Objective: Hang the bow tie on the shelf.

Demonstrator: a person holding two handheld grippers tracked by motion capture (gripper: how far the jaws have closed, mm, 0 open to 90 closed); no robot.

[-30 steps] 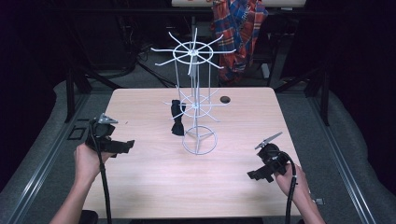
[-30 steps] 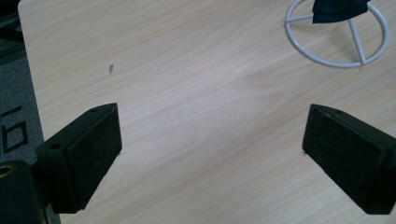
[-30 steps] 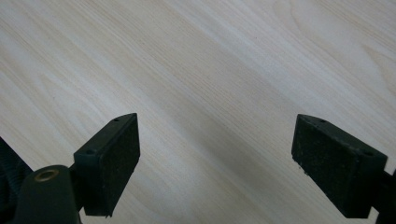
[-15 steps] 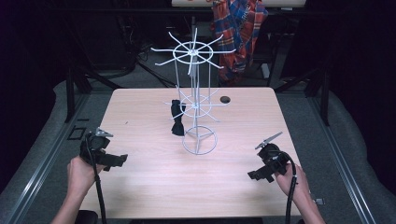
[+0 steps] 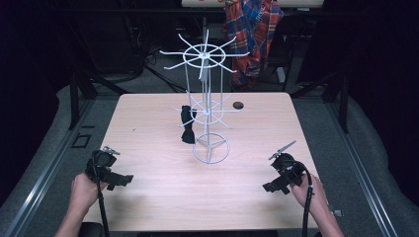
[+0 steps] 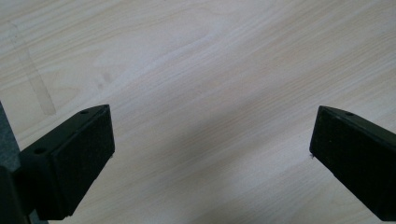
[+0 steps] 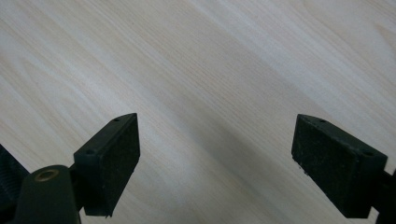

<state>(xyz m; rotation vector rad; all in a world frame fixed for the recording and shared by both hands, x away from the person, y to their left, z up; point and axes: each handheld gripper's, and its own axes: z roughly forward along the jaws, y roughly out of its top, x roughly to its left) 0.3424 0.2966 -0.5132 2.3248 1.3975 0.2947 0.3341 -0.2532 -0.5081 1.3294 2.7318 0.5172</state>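
A white wire display rack [image 5: 209, 118] with two tiers of spokes stands at the middle of the wooden table [image 5: 158, 197]. A black cloth item [image 5: 187, 124] hangs from a lower spoke on its left side. My left gripper [image 5: 123, 180] rests near the table's front left, open, with bare wood between its jaws [image 6: 210, 140]. My right gripper [image 5: 269, 187] sits at the front right, open as well, over bare wood [image 7: 215, 154].
A small dark round hole [image 5: 238, 105] lies in the tabletop behind the rack. A plaid shirt [image 5: 254, 34] hangs beyond the far edge. Dark floor and metal frame bars surround the table.
My left gripper has drawn back toward the front left corner of the table. The right gripper has stayed put.
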